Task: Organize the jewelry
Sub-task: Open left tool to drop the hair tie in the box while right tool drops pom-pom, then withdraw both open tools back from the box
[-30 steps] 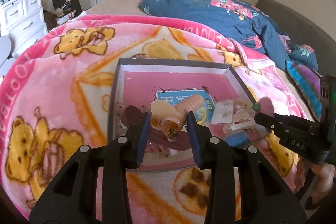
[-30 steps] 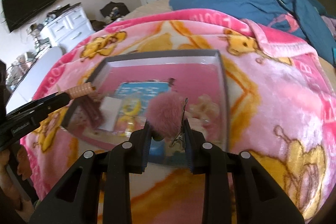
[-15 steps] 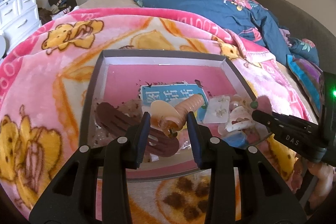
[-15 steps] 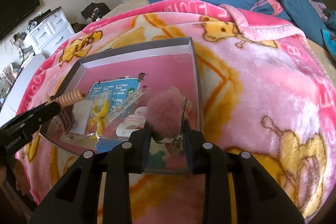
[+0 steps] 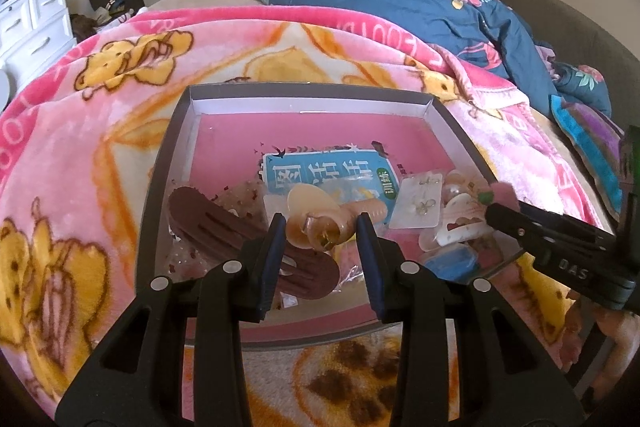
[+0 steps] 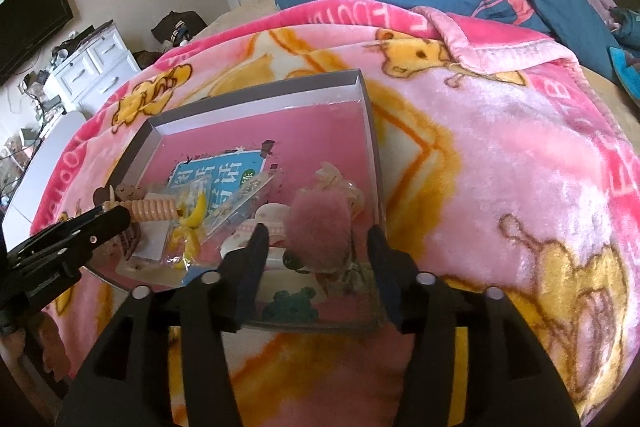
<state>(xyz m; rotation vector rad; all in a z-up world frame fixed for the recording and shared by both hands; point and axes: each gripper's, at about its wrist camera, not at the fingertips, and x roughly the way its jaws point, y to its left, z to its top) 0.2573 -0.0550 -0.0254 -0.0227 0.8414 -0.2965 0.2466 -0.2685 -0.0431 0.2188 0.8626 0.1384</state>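
A grey tray (image 5: 168, 163) with a pink floor lies on the bed and holds several hair clips and jewelry cards. My left gripper (image 5: 322, 227) is shut on a peach spiral hair tie (image 5: 332, 223), held over the tray's near part; it also shows in the right wrist view (image 6: 154, 211). My right gripper (image 6: 316, 247) is open over the tray's near right corner (image 6: 374, 187). The pink fluffy pom-pom clip (image 6: 318, 227) sits between its fingers without being pinched. A brown claw clip (image 5: 248, 235) lies left in the tray.
A pink cartoon-bear blanket (image 5: 80, 155) covers the bed. A blue floral duvet (image 5: 420, 11) is bunched at the far right. A white dresser (image 5: 32, 23) stands at the far left. A blue card (image 5: 328, 175) and earring card (image 5: 418, 203) lie in the tray.
My right gripper has opened and let go of the pom-pom clip, which now rests in the tray. The left gripper still holds the hair tie and has shifted slightly.
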